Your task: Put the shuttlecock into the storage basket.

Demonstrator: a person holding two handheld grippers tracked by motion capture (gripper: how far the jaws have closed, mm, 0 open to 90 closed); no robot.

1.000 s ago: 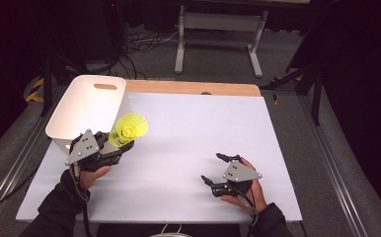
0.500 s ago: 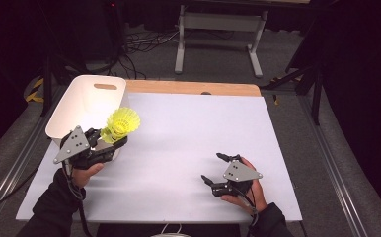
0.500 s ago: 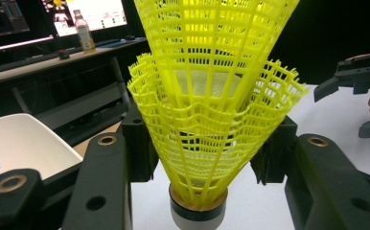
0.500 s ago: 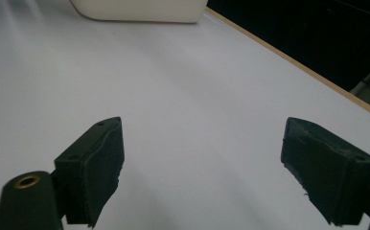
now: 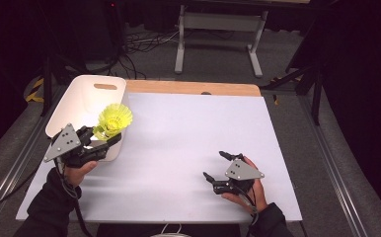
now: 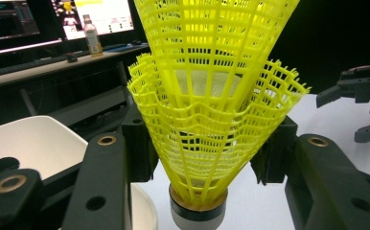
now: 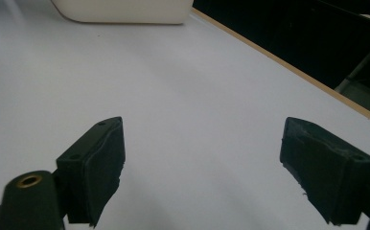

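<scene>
A yellow plastic shuttlecock (image 5: 114, 120) sits between the jaws of my left gripper (image 5: 102, 138), which is shut on its lower skirt. In the left gripper view the shuttlecock (image 6: 212, 120) stands cork down, and a second yellow skirt looks nested inside it. It hangs at the near right edge of the white bin (image 5: 87, 96). My right gripper (image 5: 213, 165) rests low over the white table top at the front right. Its jaws stand open and nothing lies between them in the right gripper view (image 7: 202, 167).
The white bin (image 6: 29, 143) stands at the table's left edge, and its inside looks bare. A white sheet (image 5: 188, 133) covers the table, with a wooden strip (image 5: 193, 88) along the far edge. Dark floor, cables and a metal stand lie beyond.
My left gripper has carried the shuttlecock to the left, from over the table sheet to the bin's near right edge. The right gripper has stayed where it was.
</scene>
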